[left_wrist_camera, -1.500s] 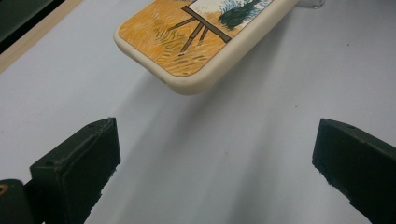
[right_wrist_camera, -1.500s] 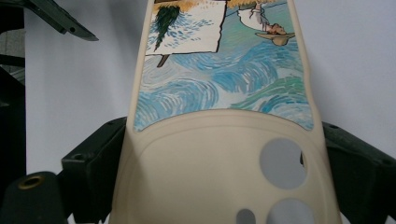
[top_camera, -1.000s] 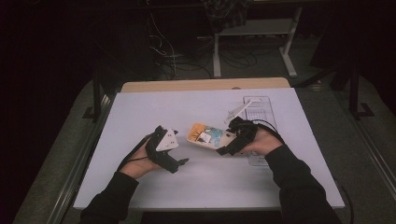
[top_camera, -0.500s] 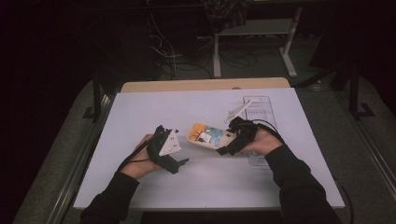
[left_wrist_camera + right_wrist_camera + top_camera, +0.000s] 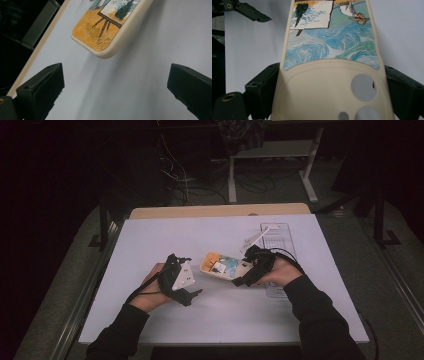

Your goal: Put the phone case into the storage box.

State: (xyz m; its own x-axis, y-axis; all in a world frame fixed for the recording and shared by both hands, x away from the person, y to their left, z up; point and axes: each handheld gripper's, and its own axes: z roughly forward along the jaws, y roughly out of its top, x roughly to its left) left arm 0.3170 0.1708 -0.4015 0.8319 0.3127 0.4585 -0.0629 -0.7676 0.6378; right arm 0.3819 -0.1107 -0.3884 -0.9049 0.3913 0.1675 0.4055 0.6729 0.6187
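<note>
The right gripper clamps the phone case by its camera end above the counter. The left gripper gapes wide just beside its free end.

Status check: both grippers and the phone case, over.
Right gripper shut on phone case, lifted off the table. Left gripper open, short of the case's free end. Nothing between them.

This looks like a lab or recording room rather than a home. A white sheet covers the counter, whose wooden edge shows at the far side. Beyond it the room is dark, with loose cables tangled on the floor and the white metal legs of an equipment stand behind.
</note>
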